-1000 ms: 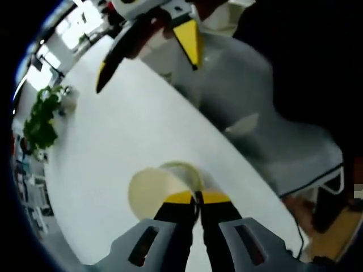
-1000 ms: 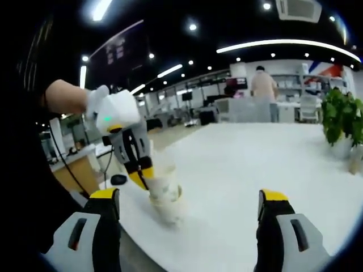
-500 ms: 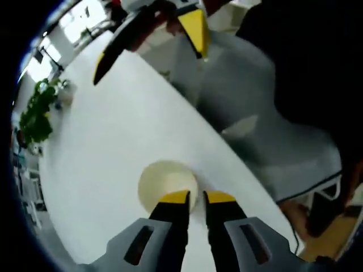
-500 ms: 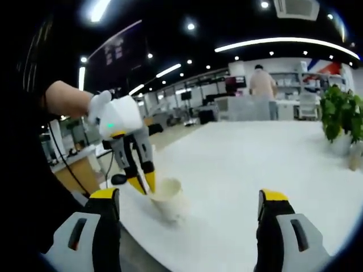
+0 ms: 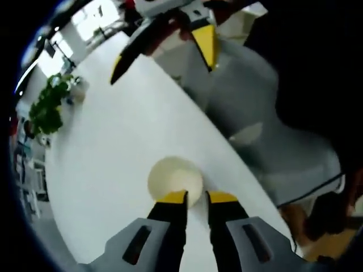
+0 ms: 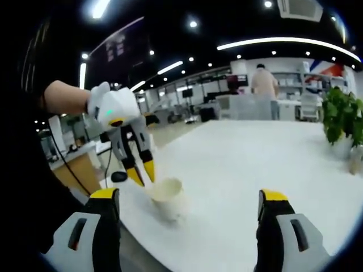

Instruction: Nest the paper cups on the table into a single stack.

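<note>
A cream paper cup stack (image 5: 174, 180) stands upright near the table's edge, its mouth seen from above in the left gripper view. My left gripper (image 5: 197, 197) hovers just over its rim, open a little, with nothing between the yellow tips. In the right gripper view that left gripper (image 6: 142, 174) hangs slightly above and left of the cup stack (image 6: 166, 196), apart from it. My right gripper (image 6: 189, 198) is wide open and holds nothing, a short way in front of the cups. It also enters the left gripper view as the right gripper (image 5: 163, 56) at the top.
The white table (image 6: 255, 164) stretches away to a potted plant (image 6: 340, 122), also seen as the plant (image 5: 48, 107). A grey chair (image 5: 266, 130) sits beside the table's edge. A gloved hand (image 6: 105, 101) holds the left gripper. A person (image 6: 262, 82) stands far back.
A second ago my left gripper was shut on a cup's rim, pushing it into the other cup. It has let go, opened a little and lifted. The right gripper stayed put.
</note>
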Tool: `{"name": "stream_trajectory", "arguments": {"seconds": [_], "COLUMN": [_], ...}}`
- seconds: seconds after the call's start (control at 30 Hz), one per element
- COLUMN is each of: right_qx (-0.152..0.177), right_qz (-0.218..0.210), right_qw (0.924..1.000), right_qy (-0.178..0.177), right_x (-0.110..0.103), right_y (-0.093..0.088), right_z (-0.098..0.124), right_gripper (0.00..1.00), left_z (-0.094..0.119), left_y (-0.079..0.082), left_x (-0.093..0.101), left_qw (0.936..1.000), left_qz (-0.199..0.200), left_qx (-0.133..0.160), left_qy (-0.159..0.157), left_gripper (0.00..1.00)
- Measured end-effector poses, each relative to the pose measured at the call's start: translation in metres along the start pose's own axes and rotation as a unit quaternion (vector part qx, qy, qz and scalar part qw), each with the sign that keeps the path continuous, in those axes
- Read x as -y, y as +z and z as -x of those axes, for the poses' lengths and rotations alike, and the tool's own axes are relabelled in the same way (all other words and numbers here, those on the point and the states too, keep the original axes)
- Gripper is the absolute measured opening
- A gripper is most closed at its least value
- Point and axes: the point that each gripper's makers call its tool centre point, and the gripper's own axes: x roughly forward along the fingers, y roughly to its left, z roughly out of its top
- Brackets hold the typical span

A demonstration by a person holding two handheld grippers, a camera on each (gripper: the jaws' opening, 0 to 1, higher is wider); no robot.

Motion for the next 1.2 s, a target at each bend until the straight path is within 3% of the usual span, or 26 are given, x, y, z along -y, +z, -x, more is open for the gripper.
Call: {"name": "stream_trajectory", "arguments": {"seconds": [0.2, 0.37, 0.47, 0.5, 0.6, 0.7, 0.83, 0.93, 0.97, 1.1, 1.2], "right_qx": [-0.010, -0.019, -0.028, -0.030, -0.037, -0.044, -0.050, -0.054, -0.055, -0.061, -0.063], "right_qz": [0.011, 0.015, 0.023, 0.026, 0.034, 0.038, 0.041, 0.040, 0.041, 0.045, 0.047], "right_qw": [0.9999, 0.9997, 0.9992, 0.9991, 0.9985, 0.9981, 0.9976, 0.9974, 0.9973, 0.9967, 0.9964], "right_qy": [0.003, 0.008, 0.014, 0.015, 0.019, 0.022, 0.025, 0.027, 0.028, 0.031, 0.031], "right_x": [-0.006, -0.012, -0.016, -0.017, -0.019, -0.020, -0.021, -0.021, -0.021, -0.021, -0.020], "right_y": [0.003, 0.002, 0.001, 0.001, -0.001, -0.003, -0.007, -0.009, -0.009, -0.010, -0.011], "right_z": [-0.002, -0.003, -0.005, -0.006, -0.009, -0.013, -0.018, -0.020, -0.020, -0.022, -0.023], "right_gripper": [1.00, 1.00, 1.00, 1.00, 1.00, 1.00, 1.00, 1.00, 1.00, 1.00, 1.00], "left_z": [0.011, 0.017, 0.023, 0.026, 0.027, 0.033, 0.039, 0.039, 0.039, 0.041, 0.039], "left_y": [0.008, 0.006, 0.007, 0.006, -0.010, -0.015, -0.024, -0.032, -0.034, -0.036, -0.039], "left_x": [-0.007, -0.007, -0.009, -0.011, -0.007, -0.001, 0.001, 0.004, 0.005, 0.007, 0.011], "left_qw": [0.9952, 0.9907, 0.9806, 0.9742, 0.9654, 0.9559, 0.9335, 0.9197, 0.9184, 0.8976, 0.8911], "left_qz": [0.073, 0.092, 0.132, 0.151, 0.191, 0.215, 0.265, 0.299, 0.302, 0.333, 0.343], "left_qx": [0.054, 0.078, 0.115, 0.132, 0.130, 0.151, 0.182, 0.190, 0.189, 0.215, 0.222], "left_qy": [0.038, 0.064, 0.088, 0.103, 0.121, 0.132, 0.158, 0.170, 0.172, 0.192, 0.197], "left_gripper": [0.27, 0.31, 0.36, 0.39, 0.50, 0.52, 0.54, 0.61, 0.63, 0.69, 0.72]}}
